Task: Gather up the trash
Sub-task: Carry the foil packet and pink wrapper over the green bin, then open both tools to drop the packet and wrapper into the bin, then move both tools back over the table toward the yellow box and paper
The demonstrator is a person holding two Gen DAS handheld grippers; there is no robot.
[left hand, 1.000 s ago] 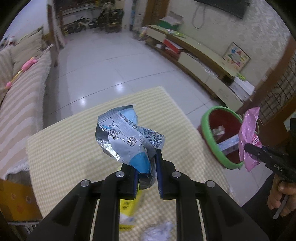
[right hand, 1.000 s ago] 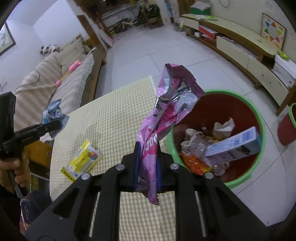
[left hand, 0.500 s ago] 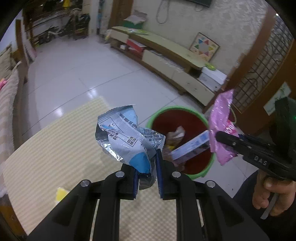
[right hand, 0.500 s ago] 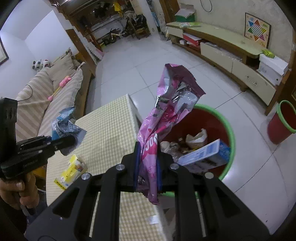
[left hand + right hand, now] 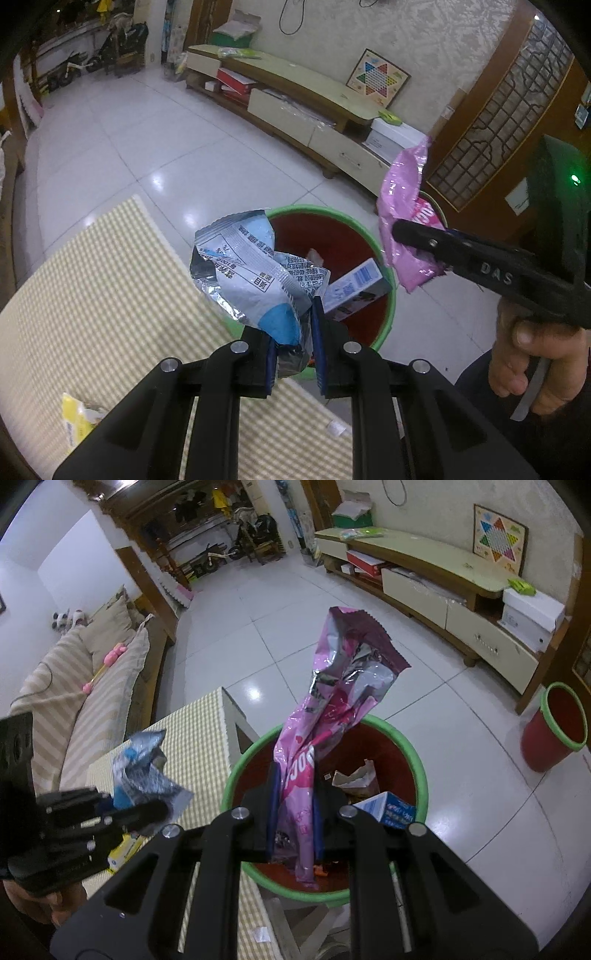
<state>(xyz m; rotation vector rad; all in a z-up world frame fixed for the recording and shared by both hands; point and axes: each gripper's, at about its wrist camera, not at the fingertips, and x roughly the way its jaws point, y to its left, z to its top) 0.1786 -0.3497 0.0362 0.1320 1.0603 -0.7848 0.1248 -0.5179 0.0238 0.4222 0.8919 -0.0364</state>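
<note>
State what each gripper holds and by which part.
Left gripper: crumpled silver-and-blue foil wrapper, pinched at its lower blue end. Right gripper: crinkled pink plastic snack bag, pinched near its bottom end.

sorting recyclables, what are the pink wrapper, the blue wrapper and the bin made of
Pink wrapper: glossy plastic film, seemingly foil-lined, with a silvery crinkled inside. Blue wrapper: similar metallised film with creased silver edges. Bin: probably moulded plastic, with a smooth red wall and a green rim.

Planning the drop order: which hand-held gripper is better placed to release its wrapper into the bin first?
Right. Its pink wrapper hangs over the bin opening, while the left's silver wrapper looks nearer the table edge.
</note>
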